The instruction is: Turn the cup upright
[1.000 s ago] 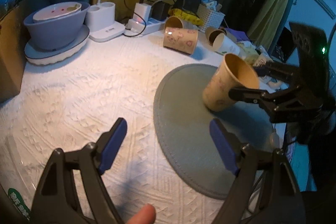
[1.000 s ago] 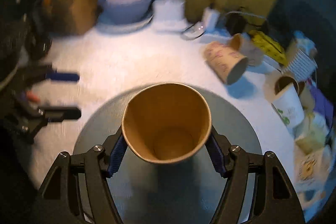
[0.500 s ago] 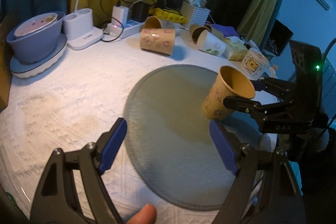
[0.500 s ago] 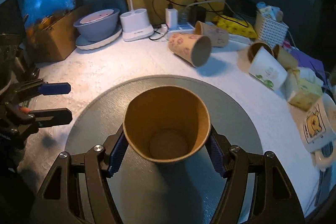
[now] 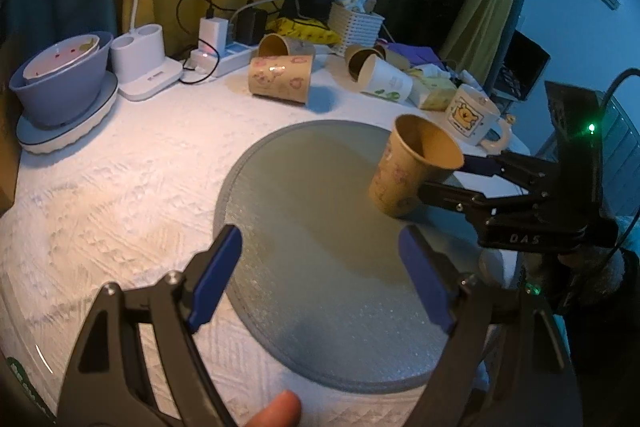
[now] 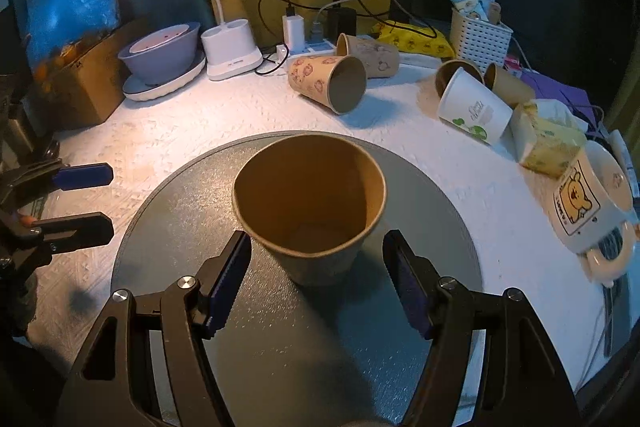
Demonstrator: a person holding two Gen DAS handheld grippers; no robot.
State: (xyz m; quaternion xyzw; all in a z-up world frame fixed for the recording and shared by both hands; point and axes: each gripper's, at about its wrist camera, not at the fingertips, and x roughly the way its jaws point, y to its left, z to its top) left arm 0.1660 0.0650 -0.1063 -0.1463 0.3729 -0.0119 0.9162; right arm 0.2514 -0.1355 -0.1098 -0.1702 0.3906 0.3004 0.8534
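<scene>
A brown paper cup [image 6: 310, 211] with pink prints stands mouth up on the round grey mat [image 6: 192, 195]; it also shows in the left wrist view [image 5: 412, 171]. My right gripper [image 6: 316, 283] is open, its blue pads [image 6: 228, 281] apart from the cup's sides, just behind it. From the left wrist view the right gripper [image 5: 452, 173] sits at the cup's right side. My left gripper [image 5: 320, 283] is open and empty over the near part of the mat [image 5: 320, 227].
Several paper cups [image 6: 330, 85] lie on their sides at the back, one white [image 6: 472, 107]. A bear mug [image 6: 588, 205] stands right of the mat. A bowl on a plate [image 6: 160, 61], a white lamp base [image 6: 232, 49], chargers and a basket [image 6: 480, 35] line the back.
The right gripper has opened and let go of the cup, which now stands on the mat. The left gripper stayed open while its view shifted slightly.
</scene>
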